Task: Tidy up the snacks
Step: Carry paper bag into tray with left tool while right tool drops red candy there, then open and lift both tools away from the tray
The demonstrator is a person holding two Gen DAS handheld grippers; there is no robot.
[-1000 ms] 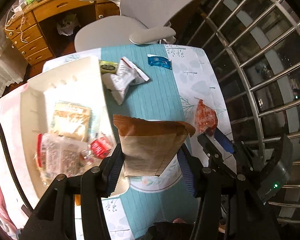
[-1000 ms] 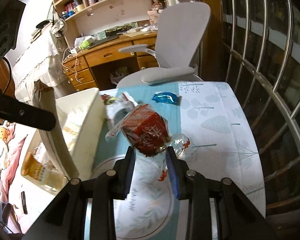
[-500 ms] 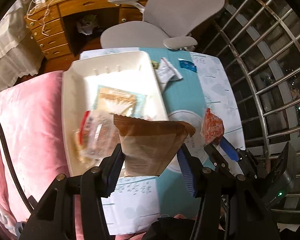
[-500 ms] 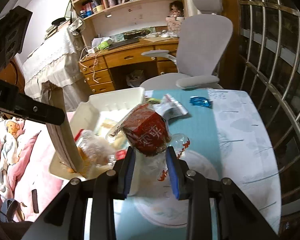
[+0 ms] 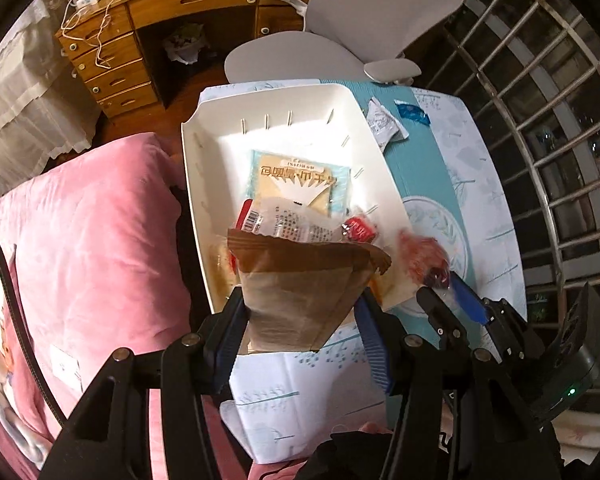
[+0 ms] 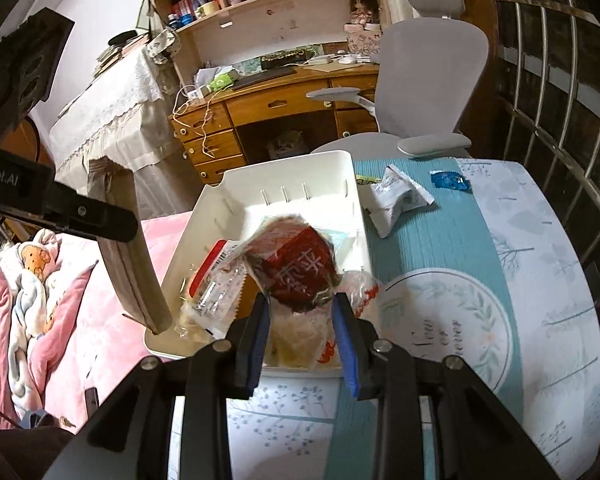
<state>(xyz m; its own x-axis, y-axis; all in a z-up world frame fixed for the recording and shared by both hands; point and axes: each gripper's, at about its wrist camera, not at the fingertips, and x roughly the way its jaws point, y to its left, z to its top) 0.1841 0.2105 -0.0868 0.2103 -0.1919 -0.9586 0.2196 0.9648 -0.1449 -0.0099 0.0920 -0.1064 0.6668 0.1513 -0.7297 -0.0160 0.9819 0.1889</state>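
Note:
My left gripper (image 5: 300, 320) is shut on a brown paper snack bag (image 5: 300, 288), held over the near end of the white bin (image 5: 204, 184). The bag also shows in the right wrist view (image 6: 132, 264), above the bin's left rim. My right gripper (image 6: 300, 320) is shut on a red snack packet (image 6: 300, 268) in clear wrap, held over the near end of the bin (image 6: 228, 188). The packet and right gripper show in the left wrist view (image 5: 424, 260). The bin holds a yellow and blue packet (image 5: 296, 180), a clear packet (image 5: 288, 224) and a small red one (image 5: 358, 229).
On the teal and white tablecloth (image 6: 460, 248) past the bin lie a white sachet (image 6: 396, 196), a blue wrapper (image 6: 448, 181) and a small yellow-green packet (image 6: 366, 179). A grey office chair (image 6: 420, 92) and wooden desk stand beyond. A pink blanket (image 5: 100, 232) lies left. Metal bars run along the right.
Both grippers have drawn back and left with their snacks. They now hang over the near end of the bin, where earlier they were over the table to its right.

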